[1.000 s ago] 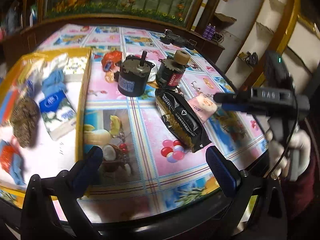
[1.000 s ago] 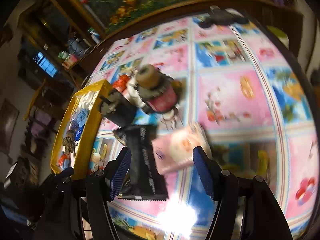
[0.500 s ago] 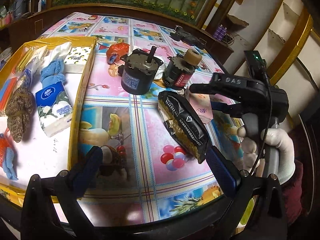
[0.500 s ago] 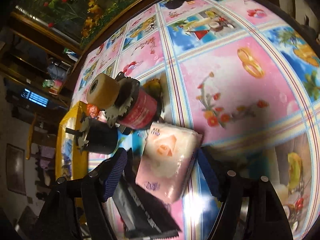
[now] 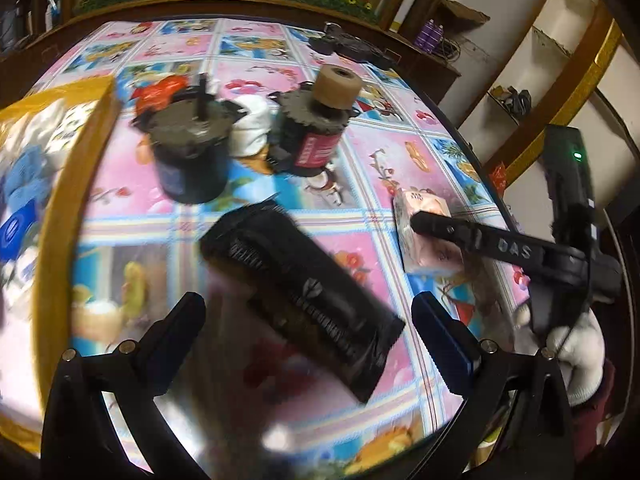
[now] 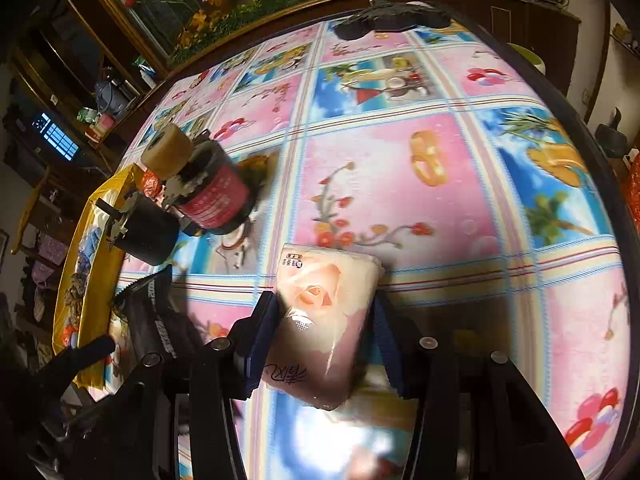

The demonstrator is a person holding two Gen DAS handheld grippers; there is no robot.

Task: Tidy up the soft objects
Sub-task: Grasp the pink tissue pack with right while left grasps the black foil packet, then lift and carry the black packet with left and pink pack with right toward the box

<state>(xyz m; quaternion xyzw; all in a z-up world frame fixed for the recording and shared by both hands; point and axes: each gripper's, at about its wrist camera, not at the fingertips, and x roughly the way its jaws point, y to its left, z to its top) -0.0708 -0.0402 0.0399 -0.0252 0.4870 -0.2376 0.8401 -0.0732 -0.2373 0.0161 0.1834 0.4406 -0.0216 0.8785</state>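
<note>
The pink tissue pack (image 6: 326, 320) is lain on the patterned tablecloth (image 6: 440, 208) and is clamped between the closing jaws of the right gripper (image 6: 324, 344). The left gripper (image 5: 308, 320) is held wide open above the black packet (image 5: 304, 292), nothing gripped

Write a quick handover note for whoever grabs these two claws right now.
Right claw: closing around the pink tissue pack, which lies on the table between its fingers.
Left claw: open, empty, above the black packet.
Yellow tray on the left already holds tissue packs and other soft items.
White soft item sits between the two motors.
Left to do: probably move the pink pack to the tray, then the white item; motors likely stay.
</note>
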